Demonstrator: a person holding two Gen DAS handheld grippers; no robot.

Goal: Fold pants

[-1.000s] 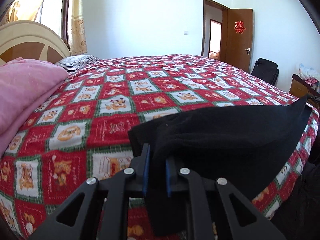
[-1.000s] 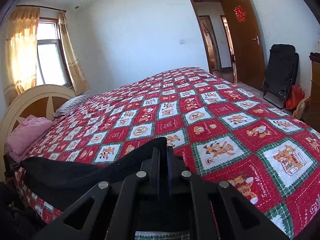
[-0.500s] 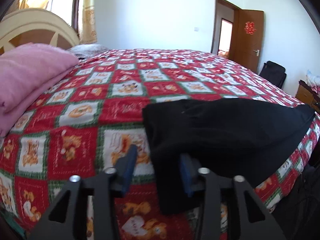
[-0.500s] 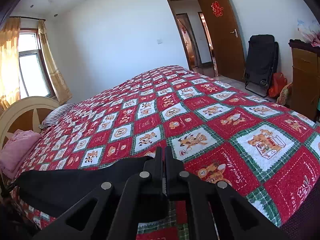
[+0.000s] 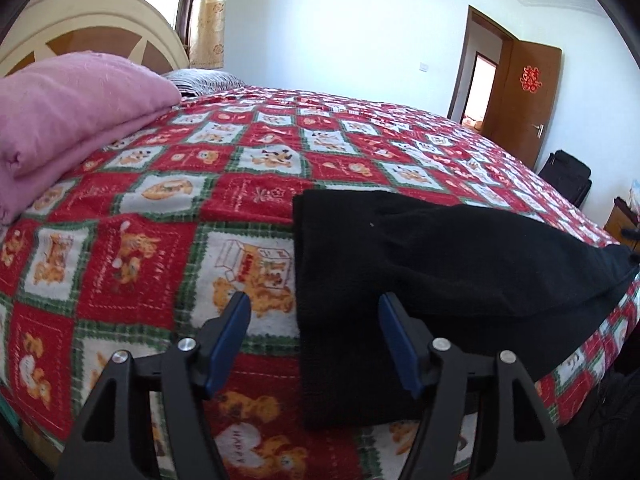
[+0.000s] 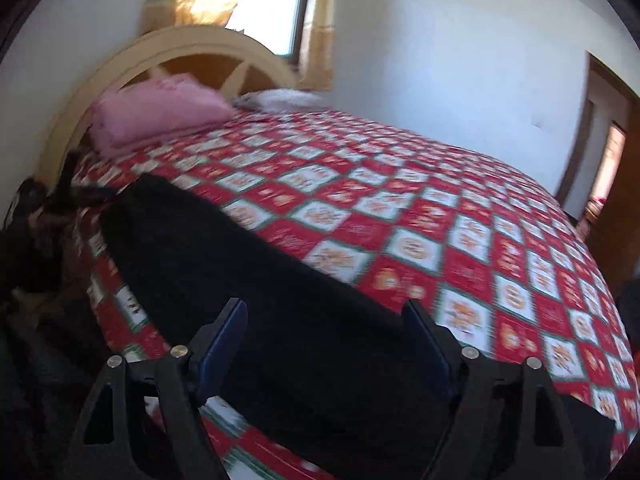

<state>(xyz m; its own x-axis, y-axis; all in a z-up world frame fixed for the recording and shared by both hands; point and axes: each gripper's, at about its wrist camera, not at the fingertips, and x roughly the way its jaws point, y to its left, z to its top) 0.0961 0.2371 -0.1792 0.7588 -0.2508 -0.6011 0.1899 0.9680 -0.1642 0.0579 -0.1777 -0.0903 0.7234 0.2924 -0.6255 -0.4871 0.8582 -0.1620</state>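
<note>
Black pants (image 5: pixel 440 264) lie stretched along the near edge of a bed with a red patterned quilt (image 5: pixel 240 184). One end of the pants hangs over the bed edge below my left gripper (image 5: pixel 314 312), which is open and empty, its jaws wide apart over that end. In the right wrist view the pants (image 6: pixel 240 264) run from lower right to upper left. My right gripper (image 6: pixel 326 320) is open and empty just above them. That view is blurred.
Folded pink bedding (image 5: pixel 68 116) lies by the cream headboard (image 5: pixel 92 20) on the left. A striped pillow (image 5: pixel 200 78) lies behind it. A brown door (image 5: pixel 528 96) stands open at the far right, with a black bag (image 5: pixel 568 172) beside it.
Both grippers have opened and let go of the pants, which now lie flat on the quilt. The right gripper has swung left to face the headboard.
</note>
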